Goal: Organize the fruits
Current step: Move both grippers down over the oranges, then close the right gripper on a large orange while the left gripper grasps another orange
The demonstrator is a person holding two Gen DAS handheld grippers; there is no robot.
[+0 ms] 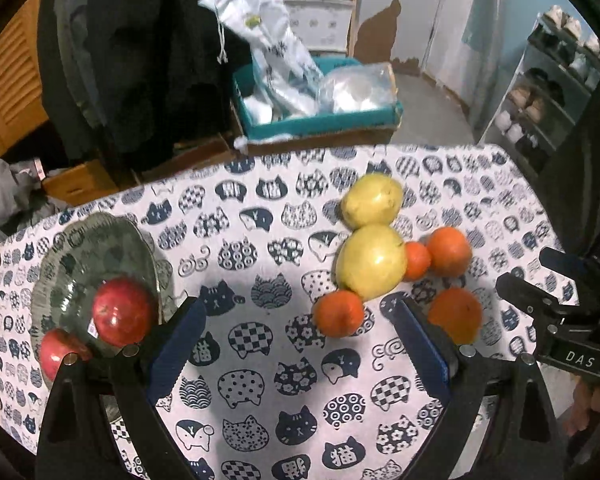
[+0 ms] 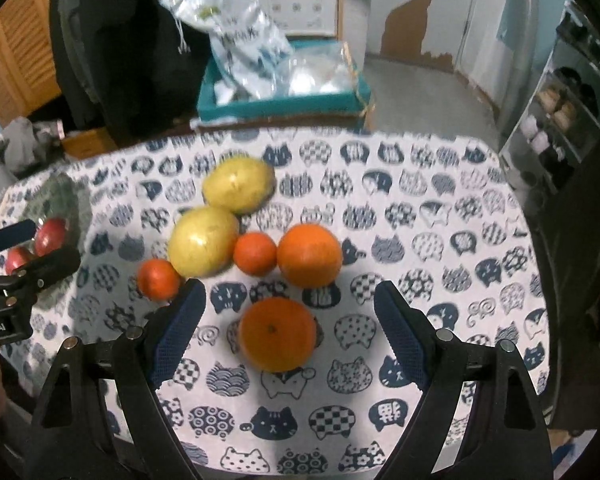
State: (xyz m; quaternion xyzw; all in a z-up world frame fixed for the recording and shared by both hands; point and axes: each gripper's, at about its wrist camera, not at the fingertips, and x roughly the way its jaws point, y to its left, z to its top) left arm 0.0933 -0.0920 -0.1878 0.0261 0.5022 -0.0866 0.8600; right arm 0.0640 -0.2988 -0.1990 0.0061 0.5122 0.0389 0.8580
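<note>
Between the spread fingers of the right gripper (image 2: 288,320), just ahead, lies a large orange (image 2: 277,334) on the cat-print cloth (image 2: 440,220), untouched. Beyond it cluster more oranges and two yellow fruits (image 2: 203,246). Left gripper (image 1: 300,344) is also spread, empty; beside its left finger a glass plate (image 1: 80,256) holds a red apple (image 1: 122,310).

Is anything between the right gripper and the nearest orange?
Nothing visible. The right gripper is open, and the nearest orange lies alone on the cat-print tablecloth, framed between the two fingers, apart from the other oranges and the yellow fruits farther back.
</note>
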